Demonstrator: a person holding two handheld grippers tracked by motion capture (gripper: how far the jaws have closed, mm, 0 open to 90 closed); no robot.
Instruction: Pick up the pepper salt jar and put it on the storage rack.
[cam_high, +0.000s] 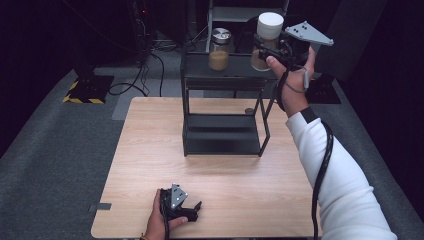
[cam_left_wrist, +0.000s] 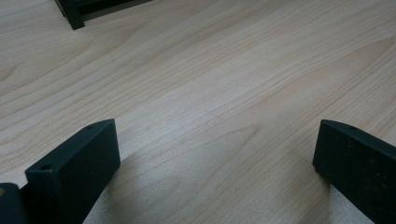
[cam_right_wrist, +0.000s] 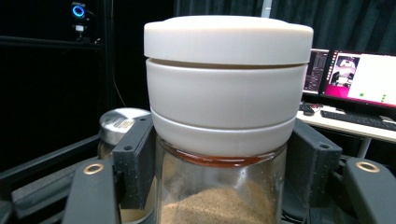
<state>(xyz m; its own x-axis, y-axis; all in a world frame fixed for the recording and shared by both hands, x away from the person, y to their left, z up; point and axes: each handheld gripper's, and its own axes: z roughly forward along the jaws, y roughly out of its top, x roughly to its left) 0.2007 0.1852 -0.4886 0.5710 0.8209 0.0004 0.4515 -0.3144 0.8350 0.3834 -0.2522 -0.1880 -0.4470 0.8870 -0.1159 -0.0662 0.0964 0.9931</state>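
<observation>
We've got the right gripper (cam_high: 274, 50) clamped on the white-lidded jar (cam_high: 266, 40), upper right of frame, at the rack (cam_high: 222, 112) top shelf beside the metal-lidded jar (cam_high: 219, 49). Left gripper (cam_high: 192, 209) sits wide open and empty on the table (cam_high: 150, 150), bottom centre. Risk: glass slipping in the jaws, or knocking the neighbouring jar.

Beneath my left jaws lies the pale wood worktop (cam_left_wrist: 224, 93), with bare grain between them. Ahead of those jaws stands a black two-tier rack (cam_high: 222, 135). A steel-lidded jar (cam_high: 220, 47) sits on its top shelf, just left of my right jaws. Past the right jaws, off to their right, I see two lit monitors (cam_right_wrist: 359, 74) and a keyboard (cam_right_wrist: 359, 119). Up to their left glows a blue ring light (cam_right_wrist: 78, 10).
</observation>
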